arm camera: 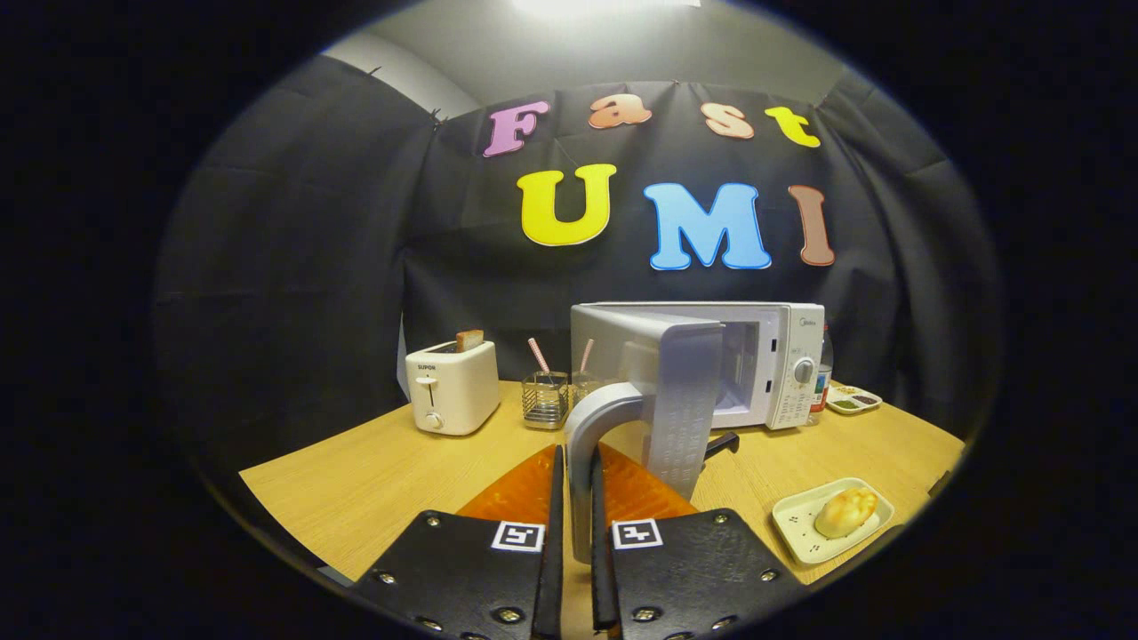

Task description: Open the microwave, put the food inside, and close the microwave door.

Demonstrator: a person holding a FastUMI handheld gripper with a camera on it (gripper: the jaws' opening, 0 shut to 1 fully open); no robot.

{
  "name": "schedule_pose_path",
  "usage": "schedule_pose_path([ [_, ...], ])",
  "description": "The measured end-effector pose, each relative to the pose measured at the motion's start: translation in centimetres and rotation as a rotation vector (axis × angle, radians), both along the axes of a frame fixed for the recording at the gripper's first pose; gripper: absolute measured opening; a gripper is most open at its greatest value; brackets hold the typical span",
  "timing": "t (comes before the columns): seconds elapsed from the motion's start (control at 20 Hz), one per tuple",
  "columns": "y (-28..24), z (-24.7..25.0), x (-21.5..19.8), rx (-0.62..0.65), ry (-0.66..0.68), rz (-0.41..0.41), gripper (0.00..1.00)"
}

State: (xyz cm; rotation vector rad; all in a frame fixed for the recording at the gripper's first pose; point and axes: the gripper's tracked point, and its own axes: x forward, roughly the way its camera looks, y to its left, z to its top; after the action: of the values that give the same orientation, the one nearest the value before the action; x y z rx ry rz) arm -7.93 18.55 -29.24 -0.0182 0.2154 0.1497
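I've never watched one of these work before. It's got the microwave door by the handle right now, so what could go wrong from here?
Probably two things. The gripper is shut on the door handle with the microwave door swung wide toward it; a sideways tug might let the handle slip or drag the microwave along the table. The bun on its plate sits near the table's edge, so a clumsy pickup could knock it off.

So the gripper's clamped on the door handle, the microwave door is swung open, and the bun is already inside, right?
Not quite. In the gripper view the bun lies on its plate on the table, not inside. The gripper does clamp the handle, and the microwave door is open.
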Motion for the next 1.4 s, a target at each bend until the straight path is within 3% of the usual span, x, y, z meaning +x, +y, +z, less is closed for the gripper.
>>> schedule_pose_path([
  [0.3, 3.9, -0.2, 0.0, -0.019, -0.043, -0.125, 0.14],
  [0.45, 5.2, -0.2, -0.5, -0.036, -0.047, -0.11, 0.22],
  [0.65, 6.2, 0.6, -2.1, -0.005, -0.066, 0.004, 0.31],
  [0.7, 6.7, 1.1, -2.7, 0.014, -0.077, 0.06, 0.37],
  [0.75, 7.0, 1.6, -3.6, 0.034, -0.087, 0.12, 0.54],
  [0.8, 7.0, 2.1, -4.3, 0.047, -0.101, 0.168, 0.63],
  [0.85, 6.2, 2.7, -5.0, 0.047, -0.109, 0.195, 0.83],
  [0.9, 4.9, 3.3, -5.3, 0.044, -0.119, 0.198, 0.87],
  [1.05, 1.2, 4.1, -6.4, 0.049, -0.133, 0.236, 0.89],
  [1.4, -12.9, 0.1, -5.3, 0.014, -0.007, 0.175, 0.96],
])
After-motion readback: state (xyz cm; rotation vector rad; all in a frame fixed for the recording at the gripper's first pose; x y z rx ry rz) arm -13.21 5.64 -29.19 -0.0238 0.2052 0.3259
